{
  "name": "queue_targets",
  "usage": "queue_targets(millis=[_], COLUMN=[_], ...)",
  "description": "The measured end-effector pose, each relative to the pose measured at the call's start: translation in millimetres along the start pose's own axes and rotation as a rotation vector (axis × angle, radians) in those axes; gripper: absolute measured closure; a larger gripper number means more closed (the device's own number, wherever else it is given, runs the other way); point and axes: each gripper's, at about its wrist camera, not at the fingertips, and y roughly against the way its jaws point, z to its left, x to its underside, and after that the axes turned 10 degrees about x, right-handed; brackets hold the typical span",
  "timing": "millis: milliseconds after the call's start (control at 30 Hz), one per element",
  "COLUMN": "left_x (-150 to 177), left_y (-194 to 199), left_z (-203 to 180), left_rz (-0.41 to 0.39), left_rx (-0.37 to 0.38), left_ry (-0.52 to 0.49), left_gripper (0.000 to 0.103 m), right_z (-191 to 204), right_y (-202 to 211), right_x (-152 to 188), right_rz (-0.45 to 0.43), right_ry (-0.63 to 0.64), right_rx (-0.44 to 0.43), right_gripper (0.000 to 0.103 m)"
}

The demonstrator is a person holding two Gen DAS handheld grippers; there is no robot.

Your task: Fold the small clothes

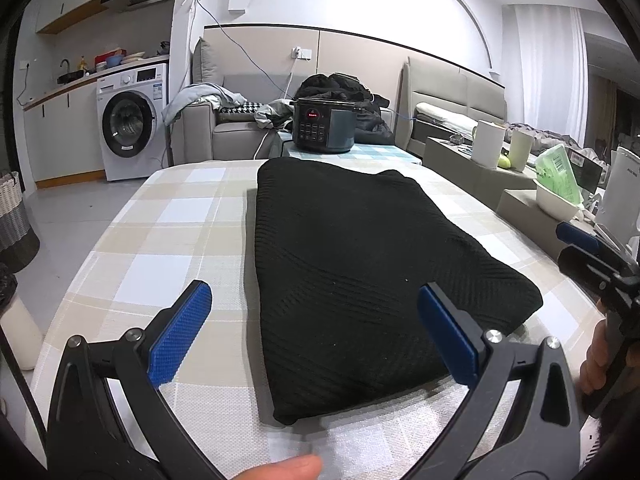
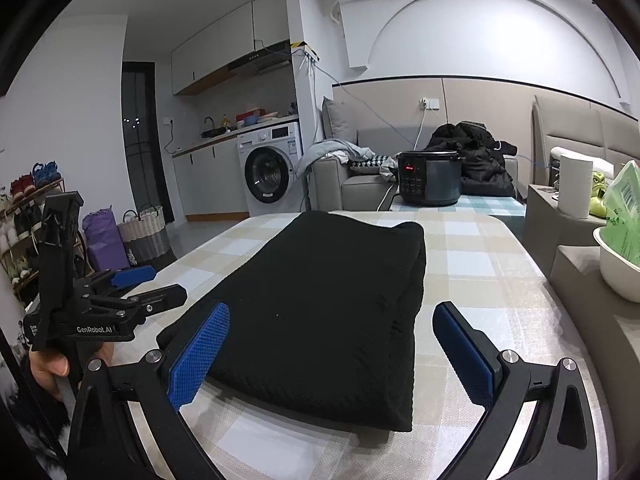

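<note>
A black knit garment [image 1: 360,264] lies folded into a long rectangle on the checked tablecloth [image 1: 168,220]. It also shows in the right wrist view [image 2: 328,300]. My left gripper [image 1: 316,336] is open and empty, its blue pads spread above the garment's near end. My right gripper [image 2: 332,352] is open and empty, just above the near end from the right side. The right gripper shows at the right edge of the left wrist view [image 1: 600,256], and the left gripper at the left of the right wrist view [image 2: 120,300].
A black rice cooker [image 1: 323,126] stands on a low table beyond the far table edge. White cups [image 1: 486,144] and a white bowl with a green packet [image 1: 558,196] sit on boxes to the right. A washing machine [image 1: 130,120] and sofa are behind. Baskets [image 2: 144,236] stand on the floor at left.
</note>
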Motion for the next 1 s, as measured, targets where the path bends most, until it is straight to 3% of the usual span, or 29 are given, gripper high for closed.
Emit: queue_targets(millis=[1000], left_x=[0.3], left_y=[-1.4], left_z=[-2.2], left_rz=[-0.01], left_rx=[-0.005], left_ry=[-0.007], left_gripper=[0.001], right_z=[0.2], right_y=[-6.0], right_x=[2.5], right_rz=[-0.004], right_ry=[-0.008], right_rx=[0.003], right_gripper=[0.0])
